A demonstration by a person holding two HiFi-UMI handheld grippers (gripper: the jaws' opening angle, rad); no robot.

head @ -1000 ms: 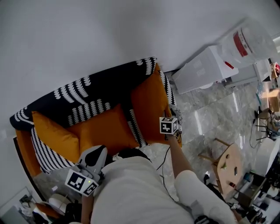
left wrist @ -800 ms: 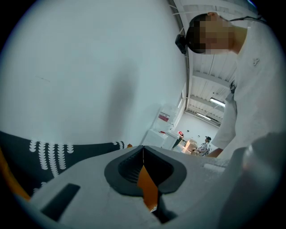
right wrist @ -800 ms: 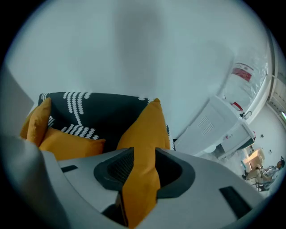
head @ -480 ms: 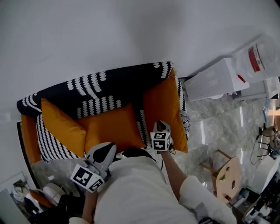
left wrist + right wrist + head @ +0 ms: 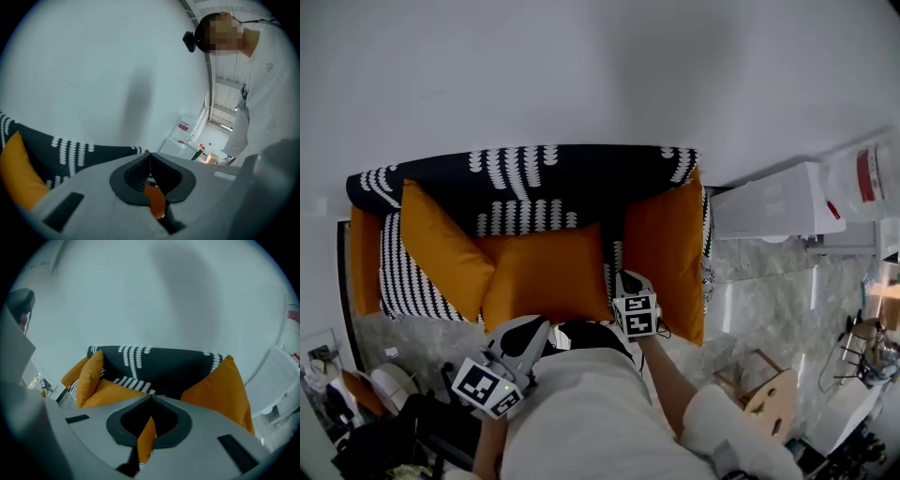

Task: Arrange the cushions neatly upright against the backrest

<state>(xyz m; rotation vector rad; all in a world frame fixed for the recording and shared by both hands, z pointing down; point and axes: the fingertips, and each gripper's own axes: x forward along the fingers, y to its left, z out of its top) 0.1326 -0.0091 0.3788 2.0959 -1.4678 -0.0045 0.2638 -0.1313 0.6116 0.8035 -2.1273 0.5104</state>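
Looking down, head view: three orange cushions sit on a sofa [image 5: 358, 262]; its backrest [image 5: 431, 180] is draped in a black throw [image 5: 581, 183] with white ribbed marks.
Just changed: the right gripper [image 5: 628, 281] has come away from the right cushion [image 5: 667, 253] to the front corner of the middle cushion [image 5: 546, 277]. Its jaws have just been closing with nothing between them.
Meaning for the task: the right cushion looks finished, standing on edge by the arm. The left cushion [image 5: 441, 248] leans in its corner. The middle cushion lies sloped on the seat and is probably next.
Left gripper view: the left gripper [image 5: 150, 155] is pressed together and empty, aimed over the backrest at the wall [image 5: 93, 70].
Right gripper view: the tips meet with no fabric pinched, and all three cushions lie ahead.
Materials: plump, matte woven covers with pointed corners, likely to dent and slump when pinched.
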